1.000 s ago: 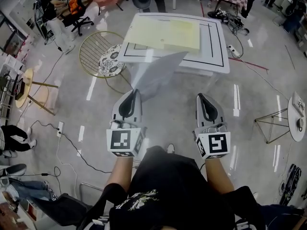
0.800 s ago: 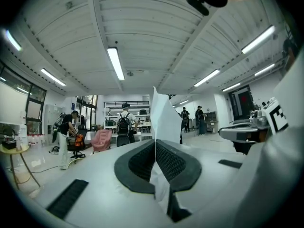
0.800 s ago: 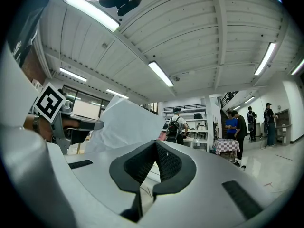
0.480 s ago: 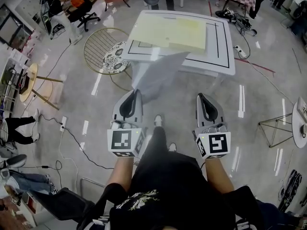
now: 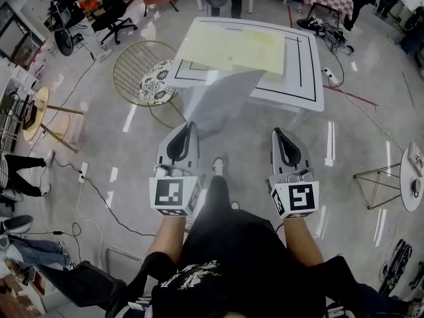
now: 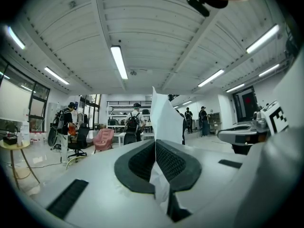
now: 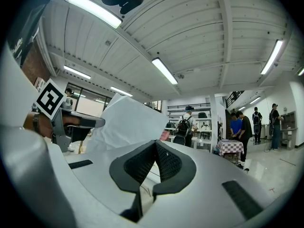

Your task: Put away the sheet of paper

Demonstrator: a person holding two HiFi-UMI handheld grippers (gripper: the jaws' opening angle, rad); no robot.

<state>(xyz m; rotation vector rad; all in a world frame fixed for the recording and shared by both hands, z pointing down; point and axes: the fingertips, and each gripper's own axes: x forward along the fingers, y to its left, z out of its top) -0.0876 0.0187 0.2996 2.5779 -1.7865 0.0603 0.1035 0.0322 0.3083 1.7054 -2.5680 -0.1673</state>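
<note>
In the head view my left gripper (image 5: 189, 126) is shut on the lower corner of a white sheet of paper (image 5: 222, 98), which rises forward over the floor toward a white table (image 5: 310, 78). In the left gripper view the paper (image 6: 166, 120) stands pinched between the black pads (image 6: 173, 161). My right gripper (image 5: 277, 132) is level with the left one, its jaws closed with nothing between them (image 7: 154, 144). The right gripper view shows the paper (image 7: 126, 122) and the left gripper (image 7: 71, 122) off to its left. Pale yellow sheets (image 5: 232, 45) lie on the table.
A gold wire stool (image 5: 136, 71) with a patterned cushion (image 5: 156, 82) stands left of the table. A small round table (image 5: 412, 171) is at the right edge. Cables (image 5: 99, 191) run over the floor. Office chairs (image 5: 109, 5) and people are at the far left.
The table and the stool have shifted slightly in the head view as the person steps forward, and a foot has come into sight. Both grippers hold the same pose, the paper still pinched.
</note>
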